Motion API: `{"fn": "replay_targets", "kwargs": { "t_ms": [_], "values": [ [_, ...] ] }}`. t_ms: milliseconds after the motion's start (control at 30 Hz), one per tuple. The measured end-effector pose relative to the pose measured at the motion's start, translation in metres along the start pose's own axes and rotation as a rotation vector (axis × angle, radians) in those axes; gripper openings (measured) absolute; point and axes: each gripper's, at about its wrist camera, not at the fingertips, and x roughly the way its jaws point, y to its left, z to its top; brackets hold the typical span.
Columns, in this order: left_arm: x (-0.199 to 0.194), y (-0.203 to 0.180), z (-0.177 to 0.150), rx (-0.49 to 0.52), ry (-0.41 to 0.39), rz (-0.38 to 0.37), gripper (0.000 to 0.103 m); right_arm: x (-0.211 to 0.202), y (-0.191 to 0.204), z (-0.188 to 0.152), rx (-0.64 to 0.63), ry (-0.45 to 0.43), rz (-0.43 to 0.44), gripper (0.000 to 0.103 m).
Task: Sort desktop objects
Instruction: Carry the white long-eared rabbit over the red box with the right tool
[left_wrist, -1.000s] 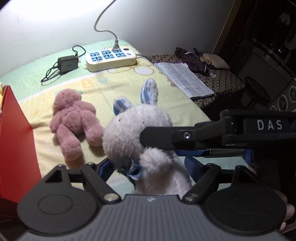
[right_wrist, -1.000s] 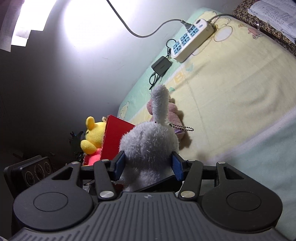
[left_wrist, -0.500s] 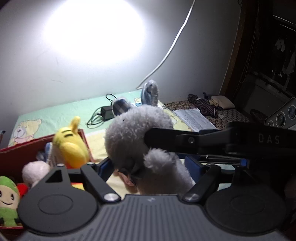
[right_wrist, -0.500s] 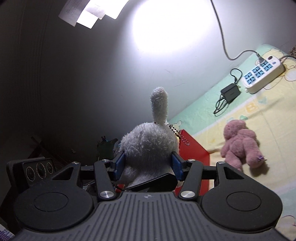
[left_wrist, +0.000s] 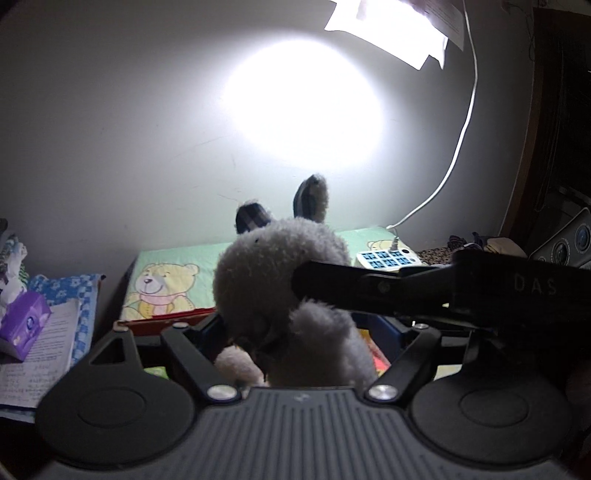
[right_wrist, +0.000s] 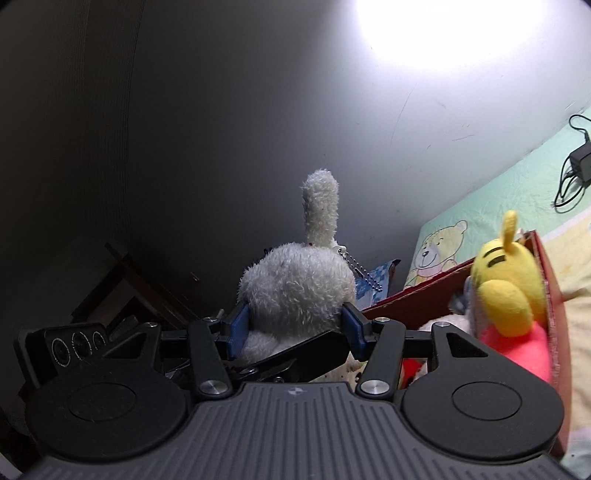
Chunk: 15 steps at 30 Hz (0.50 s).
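Toys already fill the red box (right_wrist: 550, 295), and I clamp the rabbit (left_wrist: 280, 266) in both grippers (left_wrist: 299, 332) (right_wrist: 295, 326) above it, not yet dropped

Right gripper (right_wrist: 295, 326) clamps white plush rabbit (right_wrist: 295, 291) beside red box (right_wrist: 421, 299) holding yellow bear (right_wrist: 506, 284)

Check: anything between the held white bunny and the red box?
Nothing visible blocks it. The fluffy white plush bunny is held by both grippers above the open red cardboard box. The yellow plush bear fills the box's right side; the near-left looks freer.
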Motion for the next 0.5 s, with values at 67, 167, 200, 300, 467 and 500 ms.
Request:
{"fn": "replay_targets", "kwargs": {
  "t_ms": [67, 167, 200, 300, 467, 500],
  "values": [
    [-0.002, 0.018, -0.001, -0.014, 0.002, 0.014, 0.082, 0.019, 0.004, -0.001, 0.01, 0.019, 0.007, 0.056],
    [0.0, 0.045, -0.005, -0.044, 0.023, 0.017, 0.082, 0.043, 0.007, -0.005, 0.026, 0.056, -0.002, 0.056],
    [0.002, 0.053, -0.007, -0.055, 0.032, 0.014, 0.082, 0.05, 0.007, -0.007, 0.028, 0.067, -0.009, 0.056],
    [0.013, 0.073, -0.015, -0.09, 0.065, -0.007, 0.082, 0.066, 0.004, -0.013, 0.037, 0.095, -0.042, 0.056],
    [0.043, 0.095, -0.031, -0.158, 0.145, -0.073, 0.082, 0.08, -0.014, -0.02, 0.084, 0.128, -0.128, 0.055],
    [0.049, 0.096, -0.033, -0.165, 0.158, -0.085, 0.082, 0.08, -0.017, -0.021, 0.097, 0.132, -0.143, 0.055]
  ]
}}
